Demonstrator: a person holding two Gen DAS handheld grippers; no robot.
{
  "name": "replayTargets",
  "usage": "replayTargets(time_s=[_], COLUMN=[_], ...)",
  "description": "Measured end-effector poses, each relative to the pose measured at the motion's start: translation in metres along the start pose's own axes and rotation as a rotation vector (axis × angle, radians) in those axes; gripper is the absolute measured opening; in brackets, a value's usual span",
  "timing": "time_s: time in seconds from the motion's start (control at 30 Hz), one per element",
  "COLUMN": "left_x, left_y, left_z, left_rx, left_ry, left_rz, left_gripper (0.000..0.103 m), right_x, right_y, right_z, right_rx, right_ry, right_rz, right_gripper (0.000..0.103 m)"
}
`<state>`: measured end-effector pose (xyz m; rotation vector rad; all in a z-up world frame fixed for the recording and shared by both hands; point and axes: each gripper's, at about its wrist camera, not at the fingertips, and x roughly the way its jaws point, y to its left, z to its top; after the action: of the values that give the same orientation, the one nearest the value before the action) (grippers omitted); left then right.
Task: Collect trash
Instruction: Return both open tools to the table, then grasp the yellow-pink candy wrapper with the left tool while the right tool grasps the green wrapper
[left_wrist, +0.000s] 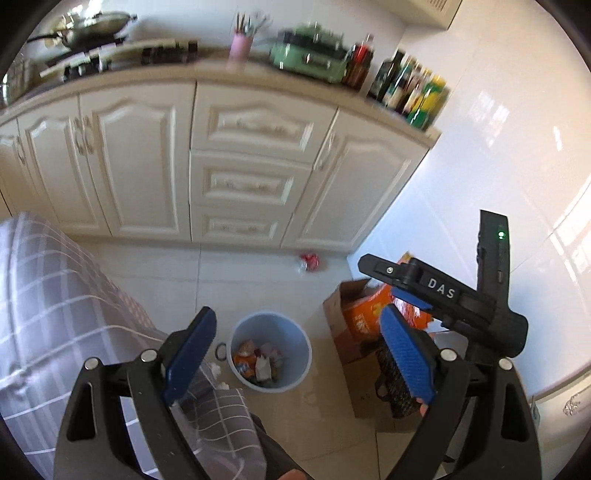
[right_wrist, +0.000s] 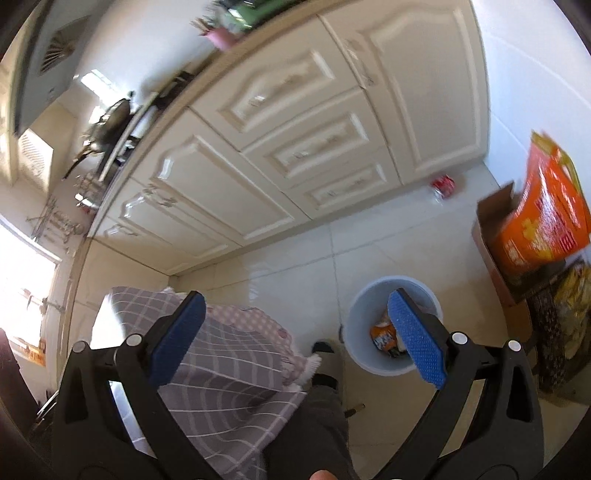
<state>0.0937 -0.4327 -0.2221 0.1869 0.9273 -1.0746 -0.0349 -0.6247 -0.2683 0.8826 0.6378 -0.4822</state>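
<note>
A light blue trash bin (left_wrist: 271, 350) stands on the tiled floor with several wrappers inside; it also shows in the right wrist view (right_wrist: 391, 325). A crushed red can (left_wrist: 309, 261) lies on the floor at the foot of the cabinets, and shows in the right wrist view (right_wrist: 443, 184). My left gripper (left_wrist: 299, 350) is open and empty, held high above the bin. My right gripper (right_wrist: 299, 328) is open and empty, also above the floor near the bin. The right gripper's body (left_wrist: 443, 295) shows in the left wrist view, over the cardboard box.
Cream kitchen cabinets (left_wrist: 251, 162) run along the back, with bottles (left_wrist: 410, 88) and a green appliance (left_wrist: 310, 55) on the counter. A cardboard box with an orange package (right_wrist: 539, 221) stands right of the bin. A checked cloth (left_wrist: 55, 314) covers something at left.
</note>
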Motion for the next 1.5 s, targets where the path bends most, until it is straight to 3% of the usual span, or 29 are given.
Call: replayTargets(time_s=[0.37, 0.8, 1.1, 1.5], left_x=[-0.112, -0.217, -0.282, -0.315], left_y=[0.032, 0.113, 0.189, 0.265], left_z=[-0.010, -0.059, -0.110, -0.159], left_rx=[-0.018, -0.160, -0.312, -0.471], left_ry=[-0.207, -0.359, -0.412, -0.363], left_rz=[0.059, 0.308, 0.488, 0.687], left_gripper=[0.088, 0.088, 0.088, 0.088], right_x=[-0.042, -0.036, -0.011, 0.052], right_y=[0.106, 0.221, 0.307, 0.403], right_z=[-0.009, -0.060, -0.114, -0.203], right_rx=[-0.195, -0.425, -0.615, -0.895], right_ry=[-0.064, -0.014, 0.063, 0.197], right_rz=[0.118, 0.231, 0.305, 0.341], right_gripper=[0.097, 0.097, 0.097, 0.097])
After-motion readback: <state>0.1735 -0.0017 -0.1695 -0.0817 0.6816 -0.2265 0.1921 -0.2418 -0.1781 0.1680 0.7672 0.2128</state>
